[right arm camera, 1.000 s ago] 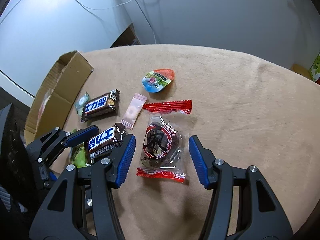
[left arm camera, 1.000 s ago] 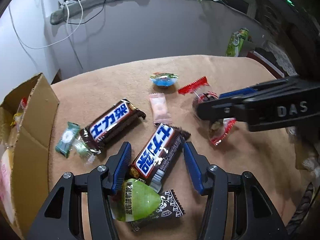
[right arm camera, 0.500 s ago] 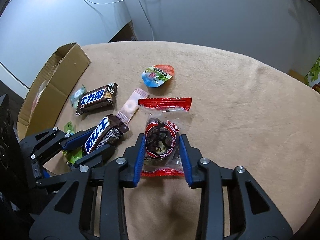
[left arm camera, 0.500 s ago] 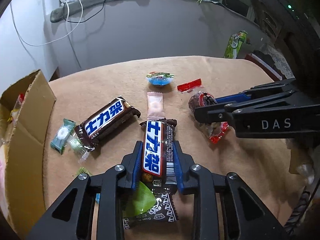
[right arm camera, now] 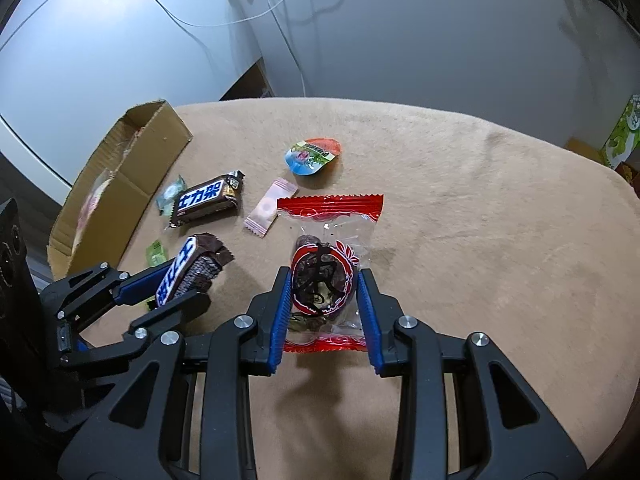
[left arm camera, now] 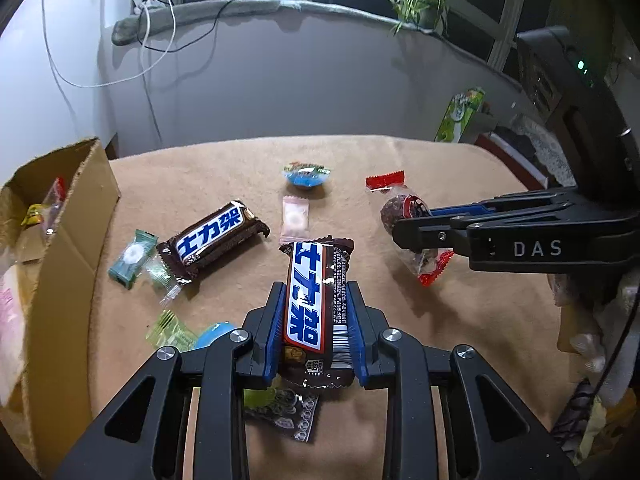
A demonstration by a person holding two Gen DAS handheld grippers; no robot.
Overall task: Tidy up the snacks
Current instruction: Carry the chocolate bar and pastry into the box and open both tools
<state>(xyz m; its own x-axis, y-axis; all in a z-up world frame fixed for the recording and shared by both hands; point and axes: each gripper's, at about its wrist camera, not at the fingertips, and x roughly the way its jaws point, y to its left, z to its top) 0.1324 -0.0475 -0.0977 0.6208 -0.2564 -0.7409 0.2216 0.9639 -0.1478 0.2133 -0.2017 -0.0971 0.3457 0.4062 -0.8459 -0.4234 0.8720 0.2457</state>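
Clamping a bar (left arm camera: 316, 300), the left gripper (left arm camera: 316, 320) sits near the box (left arm camera: 72, 248); right gripper (right arm camera: 324, 300) pinches a pouch (right arm camera: 324, 276) mid-table (right arm camera: 480, 220).

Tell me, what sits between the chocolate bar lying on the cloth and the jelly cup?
A pink wrapped candy lies between the chocolate bar and the jelly cup, clearest in the right wrist view.

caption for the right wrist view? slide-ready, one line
Right gripper shut on a red-edged clear snack packet above the tan tablecloth; left gripper holds a chocolate bar beside it.

Brown choc bar (left arm camera: 316, 300), red-edged pkt (right arm camera: 326, 276)
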